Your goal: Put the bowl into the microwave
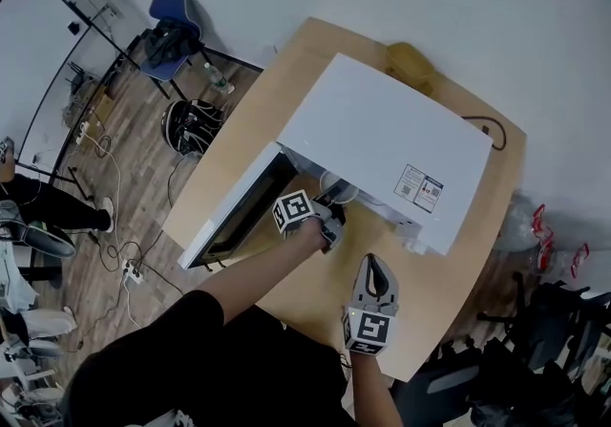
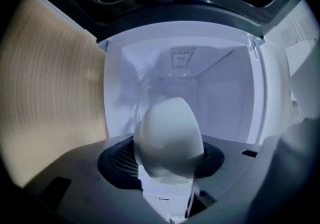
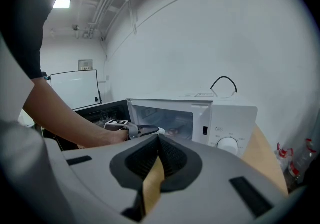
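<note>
A white microwave (image 1: 382, 134) stands on the wooden table (image 1: 449, 263), its door (image 1: 234, 215) swung open to the left. My left gripper (image 1: 329, 217) is at the cavity mouth, shut on a white bowl (image 1: 339, 192). In the left gripper view the bowl (image 2: 170, 135) is tilted on its side between the jaws, with the pale cavity (image 2: 220, 92) right behind it. My right gripper (image 1: 379, 267) hangs over the table in front of the microwave (image 3: 225, 118), shut and holding nothing. The right gripper (image 3: 158, 138) points at the control panel side.
A black cable (image 1: 489, 129) and a yellowish object (image 1: 410, 60) lie behind the microwave. A blue chair (image 1: 172, 10) and a whiteboard stand on the floor at left. Dark chairs (image 1: 554, 320) and bottles are at right. The table's front edge is near my body.
</note>
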`<state>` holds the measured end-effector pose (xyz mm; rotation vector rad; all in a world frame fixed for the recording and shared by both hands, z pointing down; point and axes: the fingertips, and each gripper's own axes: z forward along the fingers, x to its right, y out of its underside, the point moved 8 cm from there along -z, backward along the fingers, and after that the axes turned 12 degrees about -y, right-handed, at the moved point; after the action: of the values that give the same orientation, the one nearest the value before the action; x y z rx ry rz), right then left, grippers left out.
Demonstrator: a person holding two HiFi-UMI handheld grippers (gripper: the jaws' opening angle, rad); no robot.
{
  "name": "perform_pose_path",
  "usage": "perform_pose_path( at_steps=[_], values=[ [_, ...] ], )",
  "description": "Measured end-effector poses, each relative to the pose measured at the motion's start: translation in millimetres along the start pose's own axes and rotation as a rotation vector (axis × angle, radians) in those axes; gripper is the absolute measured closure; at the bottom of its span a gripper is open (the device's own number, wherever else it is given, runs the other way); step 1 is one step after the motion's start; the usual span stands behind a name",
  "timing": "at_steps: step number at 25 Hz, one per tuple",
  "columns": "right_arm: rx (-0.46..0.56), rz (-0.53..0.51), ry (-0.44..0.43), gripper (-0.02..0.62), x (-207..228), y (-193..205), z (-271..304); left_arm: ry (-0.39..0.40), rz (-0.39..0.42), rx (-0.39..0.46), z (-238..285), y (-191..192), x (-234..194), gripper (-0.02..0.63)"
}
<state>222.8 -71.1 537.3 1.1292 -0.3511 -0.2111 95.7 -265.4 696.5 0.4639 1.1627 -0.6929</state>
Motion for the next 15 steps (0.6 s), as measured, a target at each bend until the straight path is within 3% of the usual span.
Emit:
perform_pose_path(
  at_steps=[6,15],
  values=[
    [0.003,0.015,0.018,0.535,0.6,3.0,-6.2,0.002,0.012,-0.018,10.0,1.2,2.4,0.394],
    [0.009,0.013,0.046,0.535,9.8,5.4,-12.4,-0.09,0.108,-0.004,12.9,1.2,12.1,0.388]
  ],
)
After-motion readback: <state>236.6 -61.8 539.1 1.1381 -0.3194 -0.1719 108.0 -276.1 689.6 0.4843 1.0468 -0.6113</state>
